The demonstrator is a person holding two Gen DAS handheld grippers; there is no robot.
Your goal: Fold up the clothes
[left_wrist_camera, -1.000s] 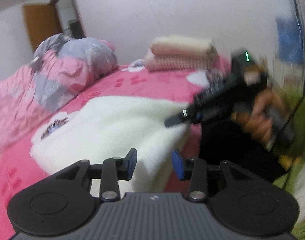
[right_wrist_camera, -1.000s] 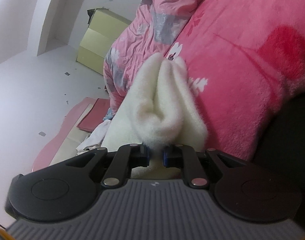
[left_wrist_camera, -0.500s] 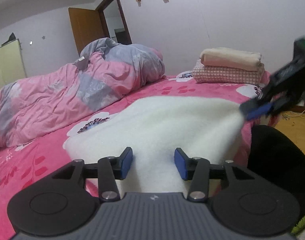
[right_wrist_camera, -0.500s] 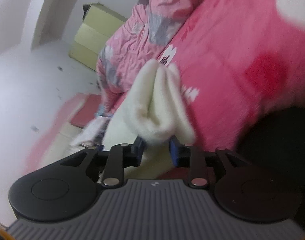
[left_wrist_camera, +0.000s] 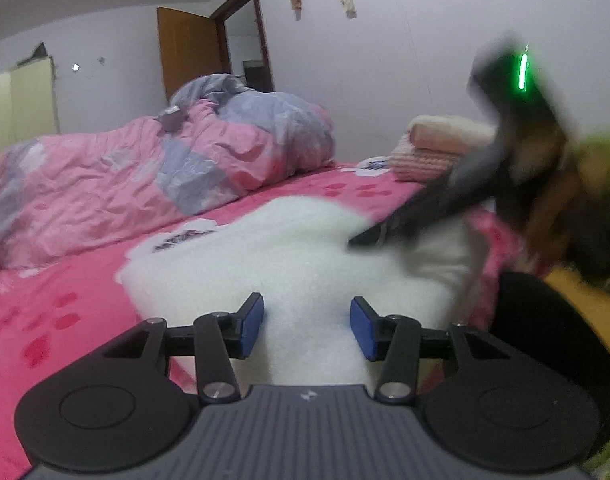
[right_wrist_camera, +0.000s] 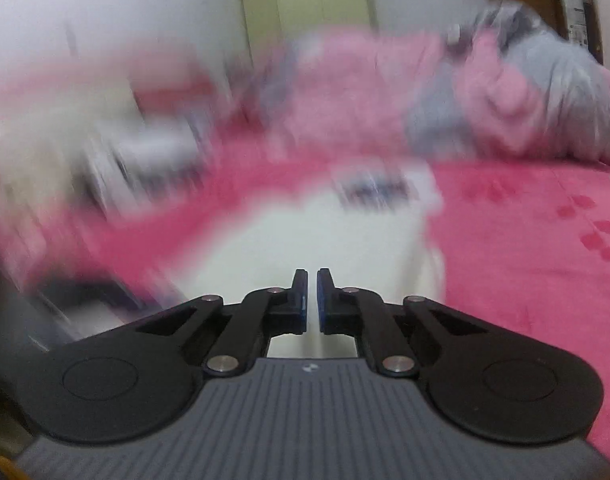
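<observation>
Left tongs (left_wrist_camera: 307, 328) seen parted, nothing gripped; white fleece garment (left_wrist_camera: 289, 248) spread on pink bed (left_wrist_camera: 65, 300), showing between pads and running to 12 o'clock. Right tongs (right_wrist_camera: 311, 298) clenched, empty; garment (right_wrist_camera: 325, 240) blurred just beyond tips, 12 o'clock.

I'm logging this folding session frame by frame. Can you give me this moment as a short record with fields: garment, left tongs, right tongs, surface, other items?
garment: white fleece garment, lying on the bed
left tongs: left tongs open, white fleece between the blue pads, pads not pressing it
right tongs: right tongs shut, nothing held, above the fleece; view blurred
surface: pink bedspread
other items: crumpled pink and grey duvet; stack of folded cloths at the far end
</observation>
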